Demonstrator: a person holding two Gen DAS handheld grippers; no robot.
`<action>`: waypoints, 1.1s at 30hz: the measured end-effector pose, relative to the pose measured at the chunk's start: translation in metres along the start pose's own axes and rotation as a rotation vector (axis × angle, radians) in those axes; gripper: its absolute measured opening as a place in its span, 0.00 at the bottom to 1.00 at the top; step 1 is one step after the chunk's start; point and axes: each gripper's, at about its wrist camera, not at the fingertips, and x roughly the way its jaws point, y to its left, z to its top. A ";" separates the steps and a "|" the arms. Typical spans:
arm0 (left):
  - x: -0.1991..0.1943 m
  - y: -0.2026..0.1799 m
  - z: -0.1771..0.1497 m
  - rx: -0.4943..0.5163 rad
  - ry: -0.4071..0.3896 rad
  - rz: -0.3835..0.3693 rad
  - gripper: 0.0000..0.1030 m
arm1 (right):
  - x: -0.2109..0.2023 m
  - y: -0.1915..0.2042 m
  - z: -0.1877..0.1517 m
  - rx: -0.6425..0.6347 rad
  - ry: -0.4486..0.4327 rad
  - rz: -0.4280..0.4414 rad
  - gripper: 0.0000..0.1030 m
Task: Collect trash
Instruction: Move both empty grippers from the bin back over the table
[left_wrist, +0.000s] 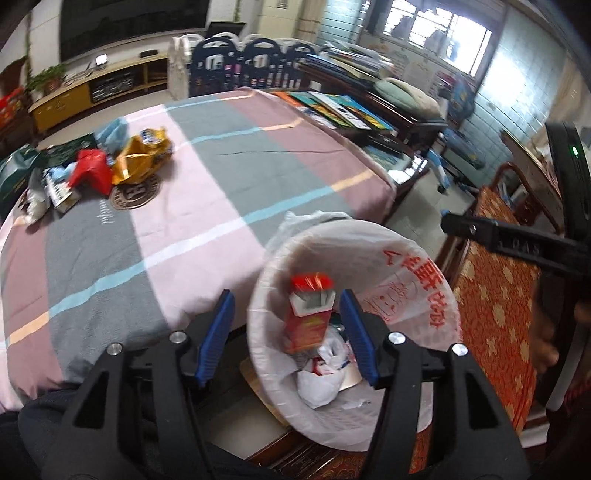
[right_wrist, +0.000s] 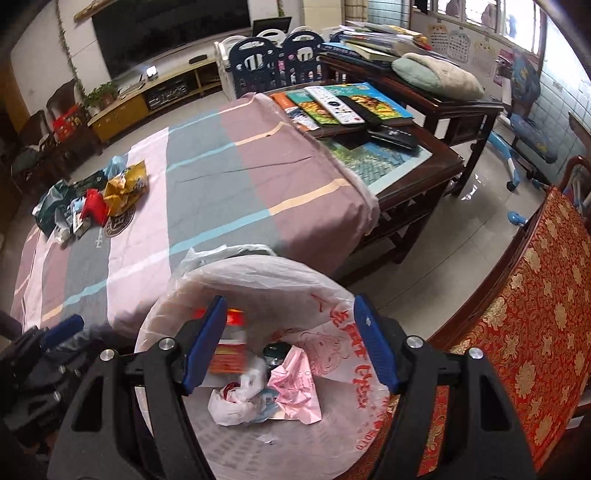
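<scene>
Your left tongs (left_wrist: 286, 334) stood wide open over the bin (left_wrist: 402, 421), lower centre of the left wrist view, gripping nothing. A red carton (left_wrist: 309, 314), its top flap up, sat between the spread blue fingers (left_wrist: 218, 336), touching neither, tilted inside the mouth of the bin; whether it was resting on the trash below cannot be told. Crumpled white bags (left_wrist: 321, 373) lay beneath it in the white liner (left_wrist: 417, 288), which carried red print.

Your right tongs (right_wrist: 290, 341) were open too, holding nothing, above the same bin (right_wrist: 258, 443) at lower centre of the right wrist view. There the carton (right_wrist: 231, 343) appeared blurred just behind the left finger, with a pink wrapper (right_wrist: 295, 391) and white bags (right_wrist: 236, 402) lying on the liner's floor.

More trash waited on the worktop (left_wrist: 221, 192) under its striped cloth, at the left of both frames and well apart from the bin: a yellow bag (left_wrist: 142, 158), a red bag (left_wrist: 92, 170), a blue bag (left_wrist: 112, 131) and a green bag (right_wrist: 51, 203) heaped together. A red-and-gold cushion (right_wrist: 528, 321) filled the right edge, beside the bin.
</scene>
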 end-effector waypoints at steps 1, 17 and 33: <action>-0.001 0.007 0.001 -0.020 -0.001 0.001 0.58 | 0.001 0.006 0.000 -0.013 0.002 0.002 0.68; -0.029 0.076 -0.003 -0.195 -0.065 0.251 0.64 | 0.004 0.046 0.004 -0.081 0.003 0.031 0.68; -0.094 0.134 -0.015 -0.324 -0.217 0.445 0.82 | -0.047 0.123 0.011 -0.125 -0.439 -0.011 0.97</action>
